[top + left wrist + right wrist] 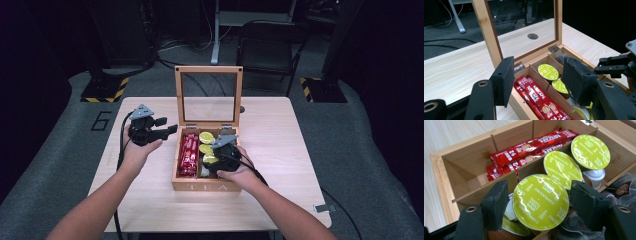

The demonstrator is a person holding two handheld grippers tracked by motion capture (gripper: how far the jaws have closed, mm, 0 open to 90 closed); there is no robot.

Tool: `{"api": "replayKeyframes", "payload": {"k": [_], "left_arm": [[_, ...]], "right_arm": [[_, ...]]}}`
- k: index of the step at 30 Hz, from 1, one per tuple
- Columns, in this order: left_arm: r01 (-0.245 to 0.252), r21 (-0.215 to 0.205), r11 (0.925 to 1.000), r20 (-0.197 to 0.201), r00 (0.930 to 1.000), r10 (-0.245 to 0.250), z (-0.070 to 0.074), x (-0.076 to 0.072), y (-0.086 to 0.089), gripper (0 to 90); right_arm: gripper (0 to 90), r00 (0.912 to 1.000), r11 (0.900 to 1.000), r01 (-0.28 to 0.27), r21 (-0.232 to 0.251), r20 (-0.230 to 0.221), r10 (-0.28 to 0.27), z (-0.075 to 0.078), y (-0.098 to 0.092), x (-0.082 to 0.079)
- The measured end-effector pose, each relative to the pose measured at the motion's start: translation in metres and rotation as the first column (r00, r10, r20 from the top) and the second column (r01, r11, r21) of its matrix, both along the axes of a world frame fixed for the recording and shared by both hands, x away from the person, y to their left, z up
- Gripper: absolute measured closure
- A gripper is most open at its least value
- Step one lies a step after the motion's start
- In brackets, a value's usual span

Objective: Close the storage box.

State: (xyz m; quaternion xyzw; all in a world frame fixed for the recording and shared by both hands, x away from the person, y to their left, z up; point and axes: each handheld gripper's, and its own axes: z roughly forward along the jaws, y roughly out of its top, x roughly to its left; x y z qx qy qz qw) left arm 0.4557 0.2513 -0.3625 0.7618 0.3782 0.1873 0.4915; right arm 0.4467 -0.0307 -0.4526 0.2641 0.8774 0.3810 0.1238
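The right gripper (537, 205) sits low in the box (206, 186), jaws parted on either side of the nearest capsule (540, 202), the pads not pressing it. That green-lidded capsule lies in the middle compartment, two more behind it. Red sachets (529, 146) fill the next compartment. The left gripper (171, 129) hovers beside the box, half open and empty. The glass lid (208, 96) stands upright behind.

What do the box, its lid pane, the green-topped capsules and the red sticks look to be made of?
Box: pale wood, matte, grain visible, perhaps bamboo.
Lid pane: clear glass or acrylic; the table shows through.
Capsules: glossy, slightly wrinkled green foil lids on what look like white plastic bodies.
Red sticks: shiny printed foil or plastic sachets, creased.
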Motion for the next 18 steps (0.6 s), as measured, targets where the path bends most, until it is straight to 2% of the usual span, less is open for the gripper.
{"api": "replayKeyframes", "payload": {"k": [7, 12, 18], "left_arm": [[-0.001, 0.000, 1.0000, 0.001, 1.0000, 0.001, -0.0013, 0.0005, -0.0023, 43.3], [0.006, 0.004, 1.0000, 0.001, 1.0000, -0.006, -0.0016, 0.0005, -0.0047, 43.3], [0.006, 0.005, 1.0000, -0.003, 1.0000, -0.006, -0.0009, 0.0005, -0.0041, 43.4]], "right_arm": [[35.8, 1.0000, 1.000, 0.001, -0.004, 0.002, -0.001, -0.0020, -0.0005, 0.0000], [36.6, 0.9997, 1.000, -0.004, -0.007, 0.022, 0.004, -0.0004, 0.0004, -0.0014], [36.7, 0.9995, 1.000, -0.008, 0.012, 0.030, 0.008, 0.0053, 0.0014, -0.0039]]}}
